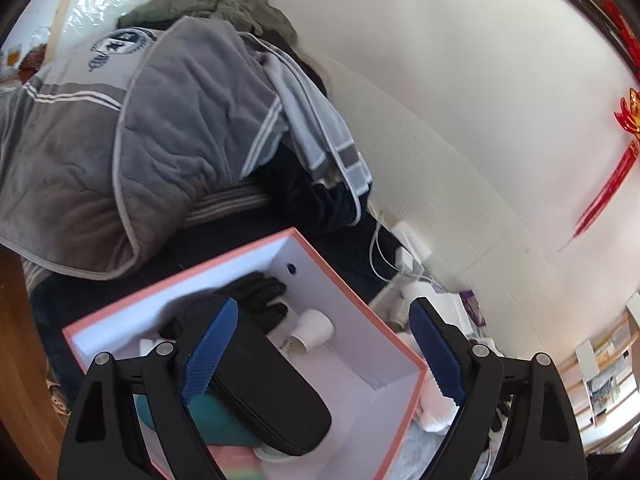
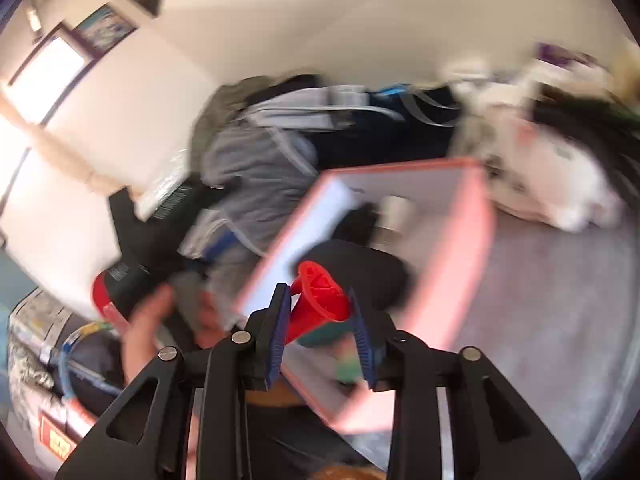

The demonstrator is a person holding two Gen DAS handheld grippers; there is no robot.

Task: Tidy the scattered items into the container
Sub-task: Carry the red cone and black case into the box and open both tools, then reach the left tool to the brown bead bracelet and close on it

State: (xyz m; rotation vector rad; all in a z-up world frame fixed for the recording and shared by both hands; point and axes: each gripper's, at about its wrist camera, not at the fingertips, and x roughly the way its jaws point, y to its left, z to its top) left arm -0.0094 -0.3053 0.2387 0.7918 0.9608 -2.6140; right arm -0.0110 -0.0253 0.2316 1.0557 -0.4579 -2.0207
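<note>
Cluttered bed; pink box (image 2: 472, 264) beyond right hand-held gripper (image 2: 324, 332) pinching red funnel (image 2: 320, 296).

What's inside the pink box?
Inside the pink box lie a black case, black gloves, a white paper cup and something teal. The case covers most of the teal thing, so I cannot tell what it is.

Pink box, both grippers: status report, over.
Left gripper open, empty, over the pink box. Right gripper carries a red funnel between its pads, above the box. Black case and gloves already inside. Nothing blocking.
</note>
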